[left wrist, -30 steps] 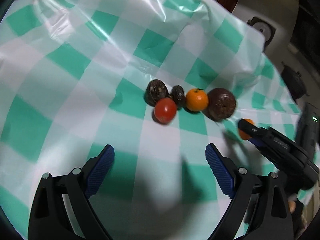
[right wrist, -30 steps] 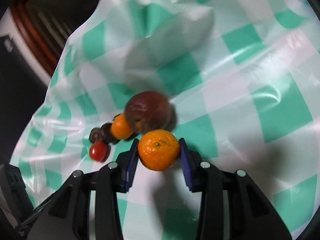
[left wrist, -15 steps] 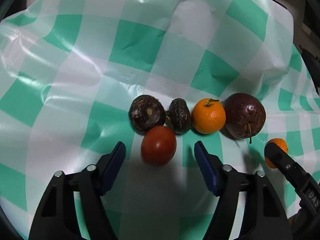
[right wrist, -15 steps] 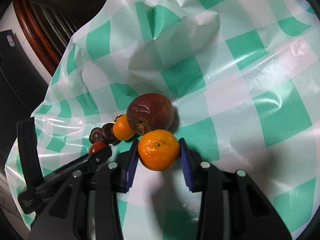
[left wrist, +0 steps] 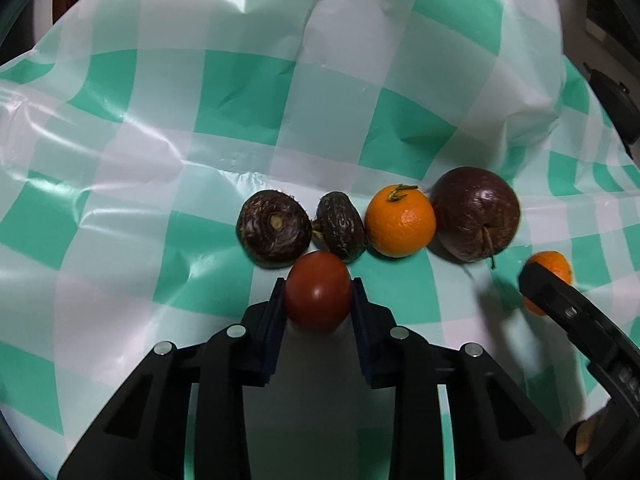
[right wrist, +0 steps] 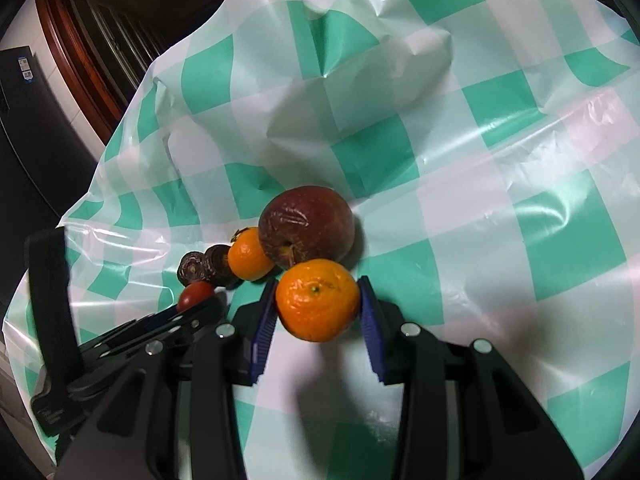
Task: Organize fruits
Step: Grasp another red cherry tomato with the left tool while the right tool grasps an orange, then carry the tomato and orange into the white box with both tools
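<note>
checked cloth (left wrist: 240, 92) (creased) bears fruit; left fingers (left wrist: 276, 312) clamp tomato (left wrist: 318, 290), right fingers (right wrist: 370, 320) clamp mandarin (right wrist: 318, 300).

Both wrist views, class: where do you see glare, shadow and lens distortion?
Left wrist view: white glare streaks the tablecloth at left, and a highlight dots the tomato. Right wrist view: a shadow pools under the held orange, and the checks bend toward the edges, which is fisheye distortion.
</note>
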The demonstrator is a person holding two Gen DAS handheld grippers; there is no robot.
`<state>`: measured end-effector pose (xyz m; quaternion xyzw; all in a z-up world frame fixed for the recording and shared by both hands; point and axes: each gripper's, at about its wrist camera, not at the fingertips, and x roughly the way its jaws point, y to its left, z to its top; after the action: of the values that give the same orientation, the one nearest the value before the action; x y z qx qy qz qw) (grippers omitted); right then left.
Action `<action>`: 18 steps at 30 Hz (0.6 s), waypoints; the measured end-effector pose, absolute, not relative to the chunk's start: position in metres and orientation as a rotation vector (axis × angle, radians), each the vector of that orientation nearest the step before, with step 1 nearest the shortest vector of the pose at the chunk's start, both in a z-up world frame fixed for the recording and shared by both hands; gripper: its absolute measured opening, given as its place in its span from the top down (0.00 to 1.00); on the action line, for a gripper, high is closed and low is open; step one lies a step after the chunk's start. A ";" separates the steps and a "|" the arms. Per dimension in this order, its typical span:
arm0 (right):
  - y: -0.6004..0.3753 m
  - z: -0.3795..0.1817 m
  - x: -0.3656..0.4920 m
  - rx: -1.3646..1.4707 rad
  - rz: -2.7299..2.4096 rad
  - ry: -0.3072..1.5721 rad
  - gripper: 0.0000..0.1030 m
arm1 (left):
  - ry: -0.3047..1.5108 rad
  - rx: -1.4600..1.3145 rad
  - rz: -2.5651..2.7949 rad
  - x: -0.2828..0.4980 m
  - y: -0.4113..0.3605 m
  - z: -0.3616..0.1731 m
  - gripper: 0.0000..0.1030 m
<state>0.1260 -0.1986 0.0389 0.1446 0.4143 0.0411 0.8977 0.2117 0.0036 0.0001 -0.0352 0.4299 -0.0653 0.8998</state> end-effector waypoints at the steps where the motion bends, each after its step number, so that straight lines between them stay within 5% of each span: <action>1: -0.198 0.039 0.126 0.297 0.085 0.859 0.61 | 0.882 -0.066 -0.135 0.203 0.004 0.003 0.72; 12: -0.188 0.042 0.119 0.268 0.159 0.879 0.61 | 0.741 -0.123 -0.107 0.036 0.061 0.047 0.72; 18: -0.136 0.067 0.046 0.240 0.314 0.913 0.61 | 0.651 -0.146 -0.069 -0.074 0.127 0.083 0.72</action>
<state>0.0455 -0.1356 0.0672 0.1151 0.4378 0.1506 0.8789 -0.0743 0.1267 0.0830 -0.0718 0.3193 -0.0338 0.9443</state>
